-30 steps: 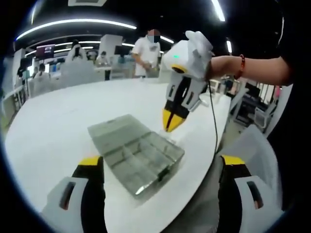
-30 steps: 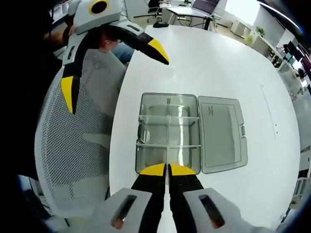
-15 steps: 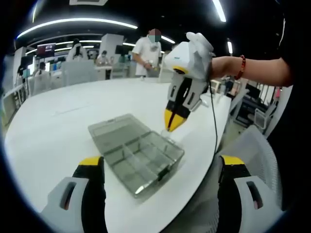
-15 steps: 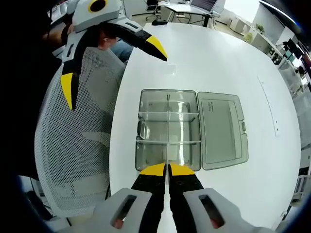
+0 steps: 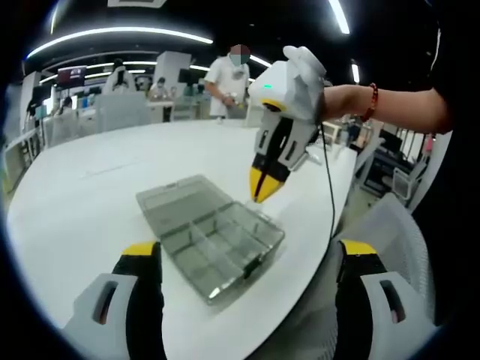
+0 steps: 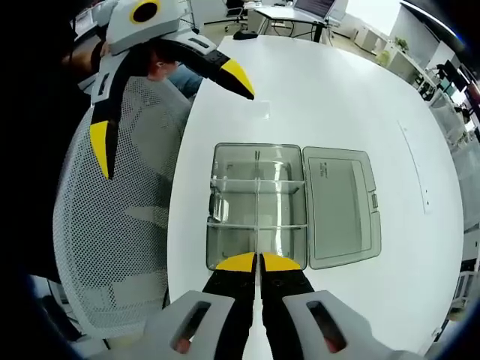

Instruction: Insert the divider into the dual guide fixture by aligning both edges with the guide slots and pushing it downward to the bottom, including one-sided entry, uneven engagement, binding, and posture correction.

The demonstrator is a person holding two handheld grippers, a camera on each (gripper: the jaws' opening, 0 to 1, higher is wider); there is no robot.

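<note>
A clear compartment box (image 6: 259,206) lies on the white table (image 6: 337,97) with its lid (image 6: 341,206) folded open beside it. My right gripper (image 6: 259,262) is shut over the box's near wall, pinching a thin clear divider (image 6: 259,232) that shows edge-on along the box's middle line. In the left gripper view the right gripper (image 5: 261,191) points down at the far edge of the box (image 5: 210,240), with the divider's clear edge just below its tips. My left gripper (image 5: 247,251) hangs wide open in front of the box, holding nothing; it also shows as the left gripper (image 6: 168,111).
A grey mesh chair (image 6: 120,232) stands against the table's edge under the left gripper. A person's arm with a red bracelet (image 5: 373,101) holds the right gripper. People (image 5: 229,79) and desks stand far behind the table. A small clear label (image 6: 259,111) lies beyond the box.
The right gripper has shifted a little over the box's edge, still shut. The left gripper stays open and nearly still.
</note>
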